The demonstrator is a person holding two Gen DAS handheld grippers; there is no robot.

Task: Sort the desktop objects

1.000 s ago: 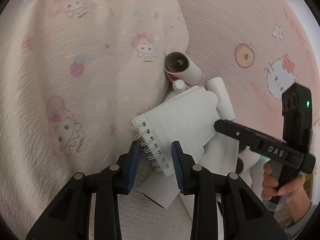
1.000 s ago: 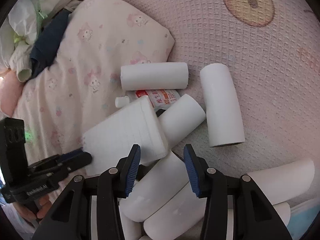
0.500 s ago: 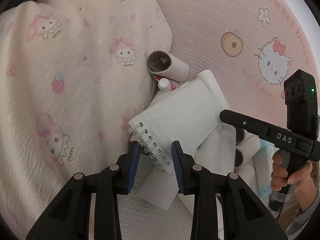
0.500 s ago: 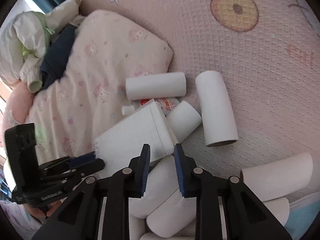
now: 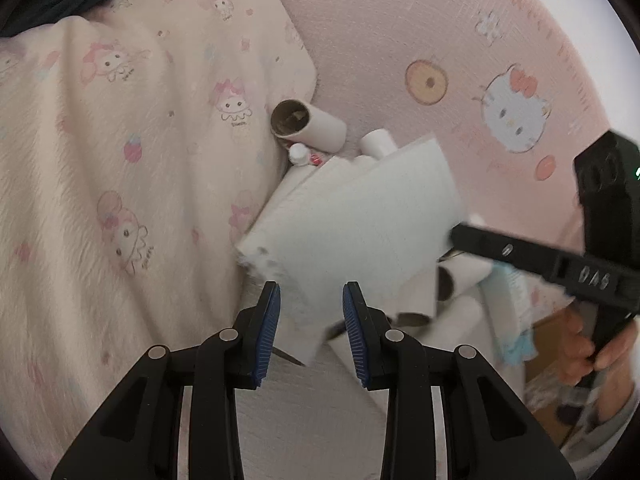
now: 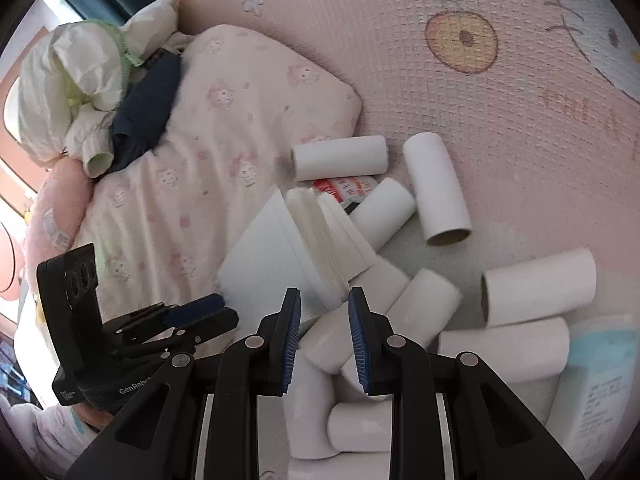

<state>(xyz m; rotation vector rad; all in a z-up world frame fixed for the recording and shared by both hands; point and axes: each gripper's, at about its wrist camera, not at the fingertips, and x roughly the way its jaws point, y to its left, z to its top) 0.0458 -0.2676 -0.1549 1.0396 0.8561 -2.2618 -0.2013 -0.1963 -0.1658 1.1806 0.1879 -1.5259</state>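
Two pairs of tongs are at work over a bed with a pink cartoon-print cover (image 6: 480, 120).

Item under handling: a white spiral notebook (image 6: 272, 256). It sits tilted among the loose goods in the middle of the cover, just beside the corner of a cream printed pillow (image 5: 120, 160). Its pages are fanned and its outline is blurred in the left wrist view.

Right tongs (image 6: 324, 328): the jaws have just been closing and now stand narrow. The near edge of the notebook's page block lies between the pads, and they appear to pinch it. In the left wrist view their tip meets the notebook's right edge. A hand (image 5: 588, 352) grasps the handle.

Left tongs (image 5: 311, 320): the jaws stand partly apart, with a lower corner of the notebook hanging between the pads. Because of the blur I cannot tell whether the pads press on it.

Surroundings: many white cardboard tubes (image 6: 436, 188) are scattered on the cover. Several are piled under and beside the notebook, and others lie apart to the right. A red-and-white tube (image 6: 344, 188) lies beyond the notebook, partly under it. A light blue pack (image 6: 600, 380) rests at the right edge. Bundled clothing (image 6: 80, 80) is heaped at the far end of the pillow.
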